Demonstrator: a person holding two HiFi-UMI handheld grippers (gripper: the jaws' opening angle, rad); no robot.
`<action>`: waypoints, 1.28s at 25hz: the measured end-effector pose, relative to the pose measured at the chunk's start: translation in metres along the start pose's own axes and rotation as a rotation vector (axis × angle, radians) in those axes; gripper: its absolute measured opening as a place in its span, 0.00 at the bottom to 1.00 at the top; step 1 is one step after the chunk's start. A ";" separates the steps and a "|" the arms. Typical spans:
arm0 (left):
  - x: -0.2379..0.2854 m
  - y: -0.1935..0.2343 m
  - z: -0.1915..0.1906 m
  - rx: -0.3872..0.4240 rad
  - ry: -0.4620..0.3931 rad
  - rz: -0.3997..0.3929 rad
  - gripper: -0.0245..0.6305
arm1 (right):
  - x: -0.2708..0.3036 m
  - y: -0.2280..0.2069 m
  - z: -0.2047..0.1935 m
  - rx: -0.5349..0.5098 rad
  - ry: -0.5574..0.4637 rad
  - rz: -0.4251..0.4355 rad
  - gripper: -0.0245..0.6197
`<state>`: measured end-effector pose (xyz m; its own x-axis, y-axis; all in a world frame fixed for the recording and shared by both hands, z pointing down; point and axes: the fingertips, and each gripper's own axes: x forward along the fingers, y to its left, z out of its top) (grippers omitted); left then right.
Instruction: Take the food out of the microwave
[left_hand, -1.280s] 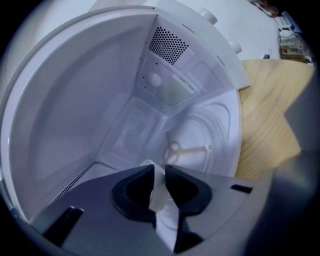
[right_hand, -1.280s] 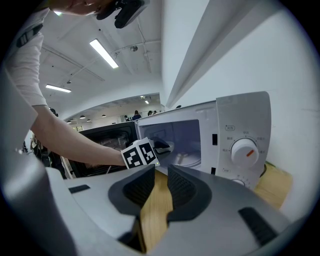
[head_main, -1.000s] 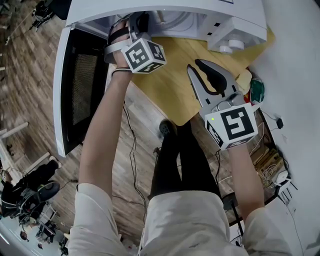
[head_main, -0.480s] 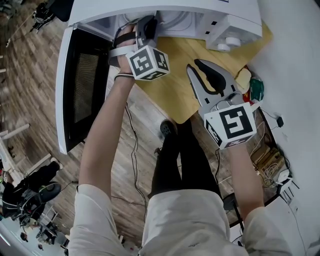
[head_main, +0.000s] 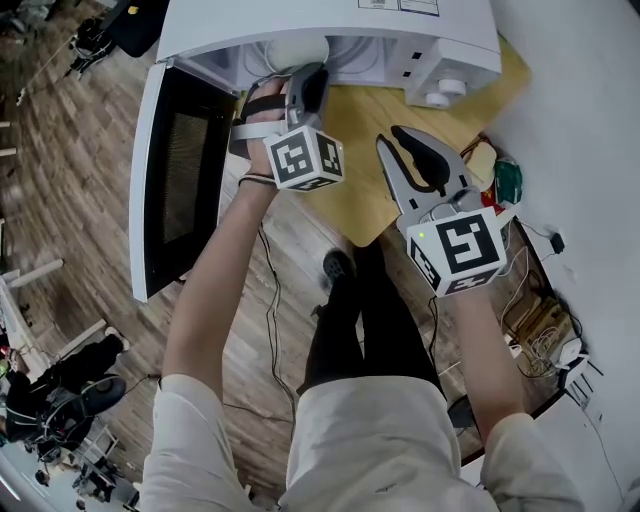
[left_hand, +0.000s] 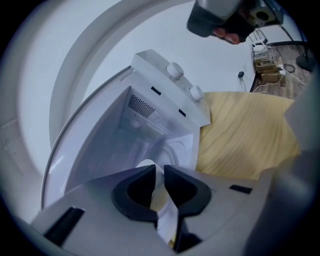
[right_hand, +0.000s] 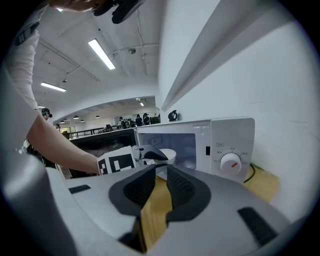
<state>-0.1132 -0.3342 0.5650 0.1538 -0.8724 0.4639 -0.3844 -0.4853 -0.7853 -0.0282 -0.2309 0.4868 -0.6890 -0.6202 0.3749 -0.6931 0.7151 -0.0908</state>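
**Bowl drawn back to the microwave mouth**

Head view: over the last second your left tongs (head_main: 300, 72) have backed out of the microwave (head_main: 330, 20) with the white bowl (head_main: 292, 52), which now sits at the mouth beside the open door (head_main: 180, 180). Your right tongs (head_main: 395, 138) wait over the tabletop (head_main: 350, 150).

Left gripper view: the tongs are clamped on the bowl's rim.

Right gripper view: the tongs are a narrow gap apart and empty.

Judgement: the bowl is nearly out, not yet set down.
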 end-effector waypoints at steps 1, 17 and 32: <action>-0.005 -0.002 0.002 -0.001 -0.003 -0.007 0.12 | -0.003 0.000 0.002 0.001 -0.001 -0.007 0.15; -0.103 -0.005 0.047 0.014 -0.085 -0.049 0.11 | -0.058 0.020 0.042 -0.025 -0.025 -0.101 0.14; -0.187 0.002 0.108 0.070 -0.168 -0.121 0.11 | -0.122 0.035 0.077 -0.046 -0.059 -0.185 0.13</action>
<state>-0.0443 -0.1782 0.4320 0.3468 -0.8020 0.4864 -0.2906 -0.5849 -0.7572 0.0155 -0.1555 0.3665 -0.5629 -0.7595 0.3261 -0.7996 0.6003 0.0177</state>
